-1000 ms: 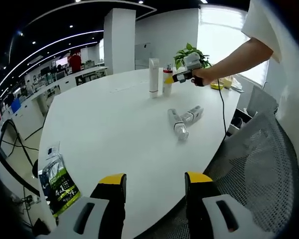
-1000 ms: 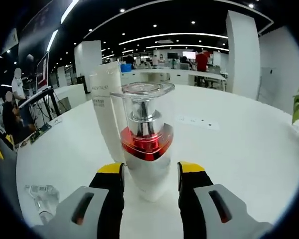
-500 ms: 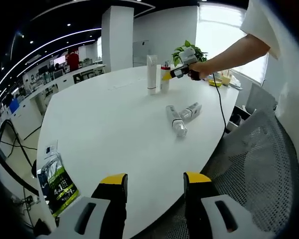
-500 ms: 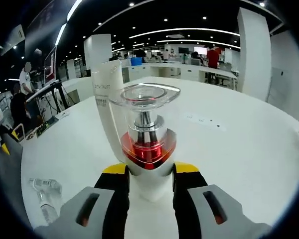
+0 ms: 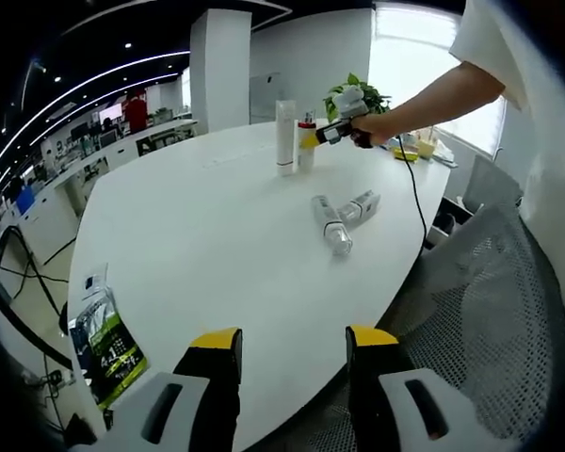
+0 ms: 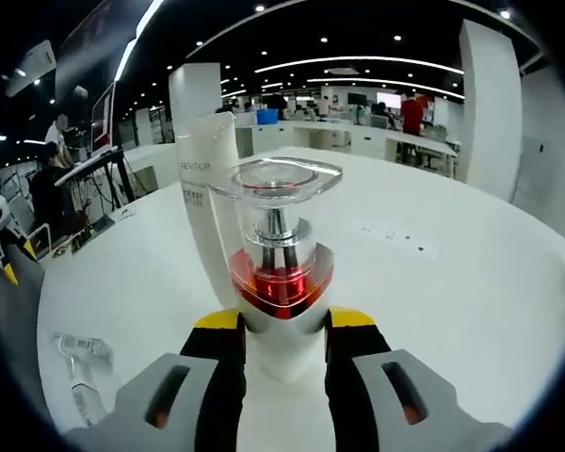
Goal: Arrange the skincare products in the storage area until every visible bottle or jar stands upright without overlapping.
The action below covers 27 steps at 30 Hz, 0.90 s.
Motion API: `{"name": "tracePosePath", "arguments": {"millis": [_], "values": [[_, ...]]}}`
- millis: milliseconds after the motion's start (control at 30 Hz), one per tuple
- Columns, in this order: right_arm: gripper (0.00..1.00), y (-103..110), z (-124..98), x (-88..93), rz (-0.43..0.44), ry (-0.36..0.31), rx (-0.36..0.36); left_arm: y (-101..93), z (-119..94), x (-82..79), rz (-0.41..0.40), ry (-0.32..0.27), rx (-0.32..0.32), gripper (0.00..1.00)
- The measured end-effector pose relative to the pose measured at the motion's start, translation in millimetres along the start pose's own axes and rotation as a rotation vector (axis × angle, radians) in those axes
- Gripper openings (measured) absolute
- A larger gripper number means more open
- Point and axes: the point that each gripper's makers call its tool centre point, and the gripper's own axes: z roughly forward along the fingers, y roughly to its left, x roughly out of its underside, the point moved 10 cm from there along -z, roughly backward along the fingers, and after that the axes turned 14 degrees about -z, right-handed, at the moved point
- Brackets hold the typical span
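Red-and-silver pump bottle (image 6: 281, 282) stands upright on the white surface (image 6: 433, 301), clamped in the right tongs (image 6: 281, 325) beside a white tube (image 6: 204, 202); left tongs (image 5: 287, 353) gape wide.

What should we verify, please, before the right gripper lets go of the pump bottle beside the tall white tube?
1. Right gripper shut on the pump bottle: ok.
2. Pump bottle upright: ok.
3. Gap between it and the tall white tube: cannot tell.
4. Bottle's base resting on the table: cannot tell.
5. Two clear bottles upright: not ok, both lie down, touching.
6. Left gripper free for them: ok, open.
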Motion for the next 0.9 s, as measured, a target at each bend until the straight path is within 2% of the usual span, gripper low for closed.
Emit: {"name": "tracePosePath", "arguments": {"millis": [133, 433, 633, 900], "values": [[0.29, 4, 5, -5.5, -0.044, -0.001, -0.038, -0.2, 0, 0.4, 0.003, 0.005, 0.000, 0.45], [0.30, 11, 4, -17.6, -0.053, 0.011, -0.070, 0.2, 0, 0.6, 0.008, 0.005, -0.007, 0.45], [0.30, 10, 4, -19.2, -0.052, 0.020, -0.088, 0.4, 0, 1.1, 0.013, 0.011, -0.009, 0.44], [0.31, -5, 10, -13.0, -0.061, 0.041, -0.118, 0.9, 0, 1.3, 0.016, 0.012, -0.011, 0.43]]}}
